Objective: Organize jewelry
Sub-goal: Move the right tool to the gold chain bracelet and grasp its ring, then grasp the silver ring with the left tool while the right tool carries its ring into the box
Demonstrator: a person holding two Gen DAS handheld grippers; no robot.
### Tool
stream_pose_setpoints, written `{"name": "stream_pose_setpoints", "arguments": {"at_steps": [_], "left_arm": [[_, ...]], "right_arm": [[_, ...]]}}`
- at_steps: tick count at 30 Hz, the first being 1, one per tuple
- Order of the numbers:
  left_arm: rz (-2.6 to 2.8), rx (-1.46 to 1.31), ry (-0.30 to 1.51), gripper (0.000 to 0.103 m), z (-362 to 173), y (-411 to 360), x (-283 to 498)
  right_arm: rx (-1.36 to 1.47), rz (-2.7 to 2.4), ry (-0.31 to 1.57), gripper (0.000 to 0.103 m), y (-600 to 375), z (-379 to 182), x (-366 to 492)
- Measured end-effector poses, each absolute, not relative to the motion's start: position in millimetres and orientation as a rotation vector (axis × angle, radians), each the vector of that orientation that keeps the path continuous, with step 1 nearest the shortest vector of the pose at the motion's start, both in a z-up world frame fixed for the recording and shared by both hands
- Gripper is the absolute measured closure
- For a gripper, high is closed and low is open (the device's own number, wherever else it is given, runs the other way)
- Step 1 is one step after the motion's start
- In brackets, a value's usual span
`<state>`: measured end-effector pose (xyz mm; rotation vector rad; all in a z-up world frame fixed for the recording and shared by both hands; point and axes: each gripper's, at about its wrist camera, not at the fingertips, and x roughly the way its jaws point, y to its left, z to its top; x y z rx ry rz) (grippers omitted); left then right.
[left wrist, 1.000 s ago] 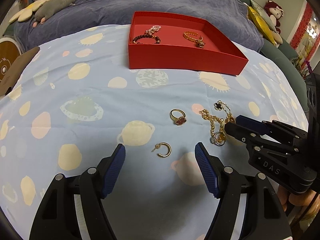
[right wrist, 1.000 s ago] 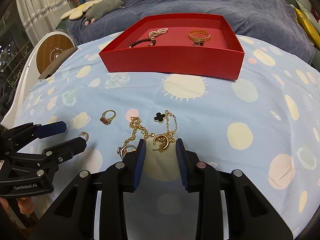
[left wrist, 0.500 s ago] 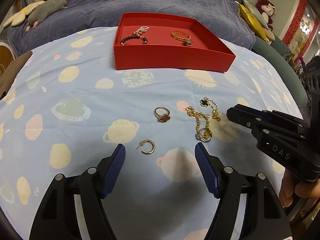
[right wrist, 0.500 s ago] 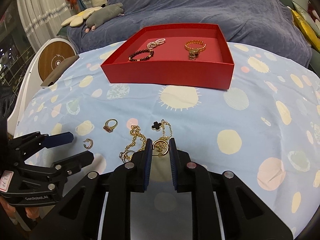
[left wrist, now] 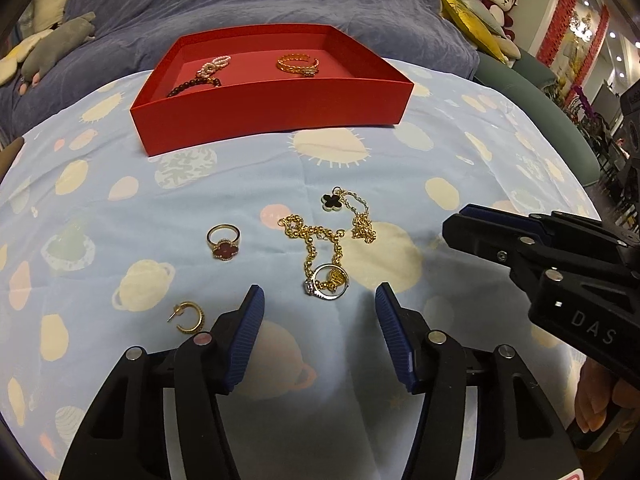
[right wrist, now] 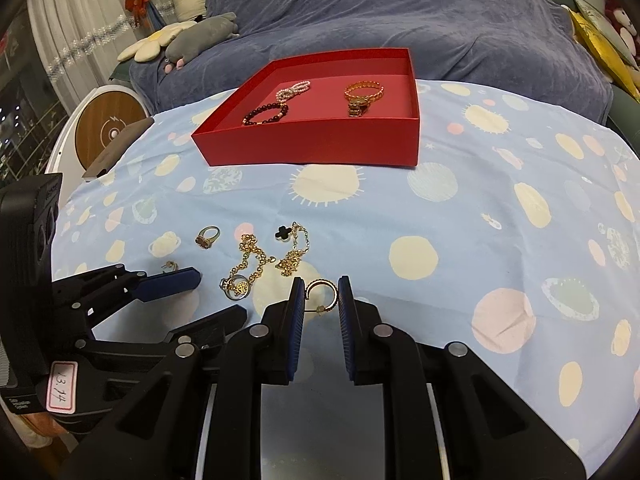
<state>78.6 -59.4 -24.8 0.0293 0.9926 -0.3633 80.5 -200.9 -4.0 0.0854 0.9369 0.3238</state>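
Observation:
My right gripper [right wrist: 321,286] is shut on a gold hoop earring [right wrist: 320,298] and holds it just above the cloth; from the left wrist view it [left wrist: 456,220] enters at the right. My left gripper [left wrist: 319,292] hangs low over a silver ring with a gold charm [left wrist: 328,282] on a gold bead chain [left wrist: 310,240]. Its jaws are closing, and the pads [left wrist: 248,320] stand clear of the ring. A second hoop earring [left wrist: 188,316] lies left of that gripper. Ahead lie a red-clover ring [left wrist: 224,242] and a black-clover chain [left wrist: 332,200].
A red box [left wrist: 272,120] stands at the far side of the planet-print cloth [right wrist: 480,208], with a dark bead bracelet [right wrist: 266,114], a pearl bracelet [right wrist: 294,90] and a gold bracelet [right wrist: 362,94] inside. Behind it is a blue-covered sofa [right wrist: 400,12] with plush toys.
My right gripper closed on the hoop earring beside the chains and lifted it. My left gripper slid right, from over the other earring to the silver ring, and its jaws narrowed.

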Motion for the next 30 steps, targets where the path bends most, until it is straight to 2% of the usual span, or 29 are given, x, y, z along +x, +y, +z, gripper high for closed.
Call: {"name": "stream_pose_setpoints", "arguments": {"at_steps": [6,9,10,20,30], "left_arm": [[-0.324,0.088,0.94,0.064,-27.1,-69.4,82.5],[-0.329,0.11,0.932,0.08,-27.3,-73.8,81.2],[-0.332,0.118,0.931,0.082,-27.2,-75.5,80.4],[-0.378,0.084,0.944,0.082,-18.6,-72.4,73.0],[-0.33,-0.064,0.84,0.082,35.5,-23.7,82.9]], "right_arm": [[0.092,0.315,0.935,0.087,-207.1,-3.8,79.8],[0.093,0.312,0.934,0.087,-208.5,-3.6,79.6],[0.093,0.311,0.934,0.087,-209.0,-3.6,79.7],[0.097,0.309,0.924,0.087,-209.9,0.4,79.9],[0.119,0.309,0.867,0.087,-206.9,25.2,89.8]]}}
